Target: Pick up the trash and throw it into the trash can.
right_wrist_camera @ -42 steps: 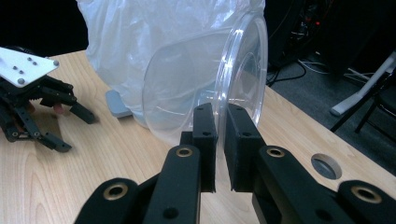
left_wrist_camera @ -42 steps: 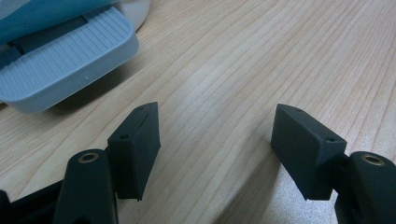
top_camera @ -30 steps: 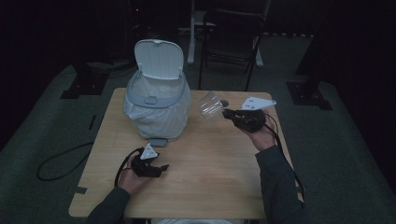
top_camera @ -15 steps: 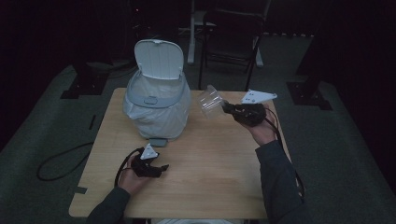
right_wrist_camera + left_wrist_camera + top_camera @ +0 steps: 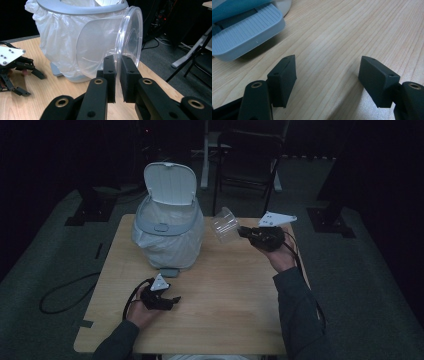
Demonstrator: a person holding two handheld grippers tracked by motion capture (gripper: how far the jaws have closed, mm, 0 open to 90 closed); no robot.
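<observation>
Right hand-held gripper (image 5: 115, 75) is pinching the clear plastic cup (image 5: 107, 47) by its rim wall, one jaw inside, one outside. Cup hangs off the jaw tips lying on its side, lifted off the bench (image 5: 235, 285), mouth facing back at the gripper's camera.

Handling: looks thin-walled, very light, flexy and slick. A rim pinch is the sensible grip since the rolled lip is the stiffest part; squeezing mid-wall would likely buckle it. Light grip only, and watch for it swinging or slipping out on a quick move.

Just ahead of the cup: the bin (image 5: 82, 7) with white bag liner (image 5: 167, 242), lid (image 5: 170, 182) flipped up, opening clear. The bin rim sits at about cup height, so the main clip risk is rim or raised lid on the way over.

Left hand-held gripper (image 5: 159, 298) rests low on the bench, jaws spread wide, holding nothing, with the bin's grey foot pedal (image 5: 244, 32) just ahead of it. It's well apart from the cup and out of the way. A chair (image 5: 250, 165) stands beyond the bench, no issue.
</observation>
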